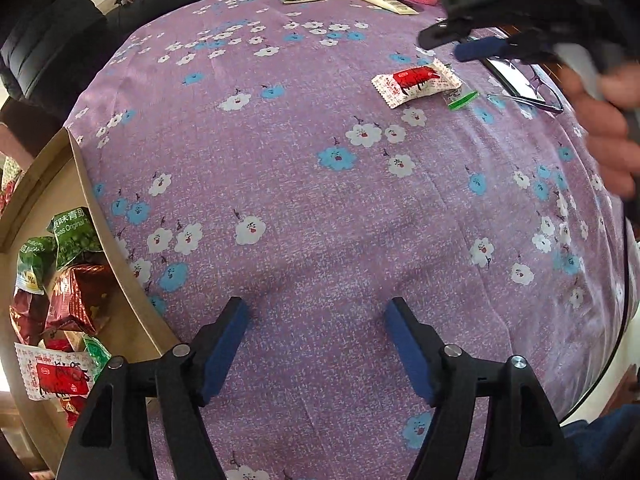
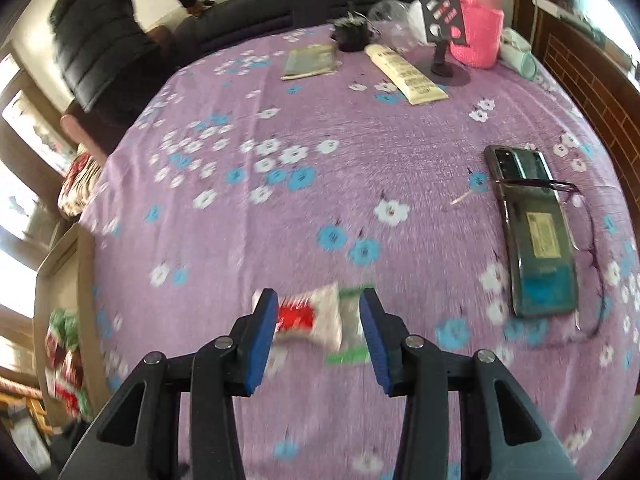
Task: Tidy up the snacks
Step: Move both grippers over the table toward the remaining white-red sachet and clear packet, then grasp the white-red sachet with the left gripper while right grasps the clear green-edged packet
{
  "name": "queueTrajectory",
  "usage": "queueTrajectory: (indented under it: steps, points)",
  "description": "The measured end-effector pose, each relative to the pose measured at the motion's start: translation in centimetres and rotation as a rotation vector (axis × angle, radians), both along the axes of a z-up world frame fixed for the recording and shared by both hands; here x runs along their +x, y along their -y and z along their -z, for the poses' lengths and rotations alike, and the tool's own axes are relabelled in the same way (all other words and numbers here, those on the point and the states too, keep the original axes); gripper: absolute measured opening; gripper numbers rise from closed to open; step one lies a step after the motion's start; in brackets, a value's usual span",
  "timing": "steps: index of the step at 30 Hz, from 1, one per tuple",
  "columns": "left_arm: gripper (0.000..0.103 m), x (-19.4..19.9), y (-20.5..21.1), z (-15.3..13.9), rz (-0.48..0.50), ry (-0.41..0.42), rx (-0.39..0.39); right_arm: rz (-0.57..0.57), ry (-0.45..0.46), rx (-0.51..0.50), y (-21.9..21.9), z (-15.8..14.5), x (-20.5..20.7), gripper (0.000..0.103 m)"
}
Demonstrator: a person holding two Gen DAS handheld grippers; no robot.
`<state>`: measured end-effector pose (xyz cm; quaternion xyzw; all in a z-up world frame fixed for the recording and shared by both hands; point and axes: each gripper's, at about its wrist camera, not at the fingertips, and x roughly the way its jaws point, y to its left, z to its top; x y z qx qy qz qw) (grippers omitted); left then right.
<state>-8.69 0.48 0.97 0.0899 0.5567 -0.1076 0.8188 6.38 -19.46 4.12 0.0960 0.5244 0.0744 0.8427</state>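
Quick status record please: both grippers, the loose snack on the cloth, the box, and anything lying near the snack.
left gripper: open, nothing between its fingers, over bare cloth
right gripper: open, above the packet, not gripping
loose snack: red-and-white wrapped snack packet flat on the purple floral tablecloth
beside it: small clear bag with green strip
box: cardboard box at the table's left edge, holding several snack packets
nearby clutter: dark smartphone, purple-framed eyeglasses
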Motion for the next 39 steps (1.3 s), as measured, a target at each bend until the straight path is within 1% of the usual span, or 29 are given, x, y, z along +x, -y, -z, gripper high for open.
queueTrajectory:
  steps: [1, 3, 5, 8, 9, 12, 14, 16, 18, 19, 21, 24, 25, 29, 32, 36, 37, 39]
  points:
    - [0.078, 0.0, 0.0, 0.0, 0.0, 0.0, 0.001, -0.007, -0.012, 0.004, -0.1, 0.5, 0.7, 0.033]
    - [0.079, -0.1, 0.0, 0.0, 0.003, 0.001, 0.006, -0.016, -0.036, -0.019, -0.3, 1.4, 1.7, 0.031]
    - [0.08, -0.1, 0.0, 0.0, 0.003, 0.0, 0.009, -0.013, -0.06, -0.016, -0.2, 2.2, 2.3, 0.028]
    - [0.08, -0.1, 0.0, 0.0, 0.007, 0.0, 0.01, -0.032, -0.094, -0.001, -0.4, 3.1, 1.7, 0.025]
    - [0.08, 0.0, 0.0, 0.0, 0.007, -0.001, 0.01, -0.038, -0.099, -0.003, -0.6, 3.1, 1.1, 0.025]
    - [0.08, 0.3, 0.0, 0.0, 0.01, -0.006, 0.009, -0.059, -0.141, 0.034, -1.1, 3.3, -1.4, 0.025]
    - [0.08, 0.4, 0.0, 0.0, 0.013, -0.01, 0.008, -0.095, -0.166, 0.06, -1.8, 3.4, -4.3, 0.025]
    - [0.08, 0.9, 0.0, 0.1, 0.013, -0.013, 0.007, -0.157, -0.195, 0.101, -2.6, 3.5, -7.2, 0.025]
    - [0.08, 1.2, 0.0, 0.1, 0.011, -0.016, 0.004, -0.187, -0.179, 0.132, -2.7, 3.1, -9.9, 0.025]
    - [0.08, 1.5, -0.1, 0.2, 0.011, -0.018, 0.002, -0.179, -0.151, 0.121, -2.4, 2.7, -11.1, 0.025]
    - [0.08, 1.8, -0.1, -0.1, 0.008, -0.015, -0.014, -0.126, -0.085, 0.098, -1.0, 1.8, -12.8, 0.026]
    - [0.08, 2.2, -0.1, -1.1, 0.009, 0.003, -0.046, -0.013, -0.044, 0.148, 2.0, 1.3, -14.6, 0.026]
    - [0.08, 2.4, 0.0, -1.7, 0.014, 0.017, -0.059, 0.013, -0.032, 0.149, 2.8, 1.2, -15.0, 0.026]
    - [0.08, 3.6, 0.7, -3.6, 0.039, 0.059, -0.103, 0.069, -0.06, 0.148, 4.4, 1.9, -16.0, 0.026]
    - [0.08, 4.5, 2.1, -3.8, 0.077, 0.057, -0.087, 0.076, -0.089, 0.128, 4.6, 2.5, -16.6, 0.026]
    - [0.08, 5.1, 4.1, -3.2, 0.136, 0.04, -0.067, 0.066, -0.119, 0.107, 4.5, 3.0, -17.2, 0.026]
    - [0.075, 5.3, 4.6, -3.0, 0.149, 0.04, -0.064, 0.063, -0.121, 0.102, 4.6, 3.1, -17.3, 0.026]
    - [0.069, 5.7, 5.5, -2.8, 0.17, 0.039, -0.052, 0.059, -0.122, 0.103, 4.7, 3.2, -17.6, 0.026]
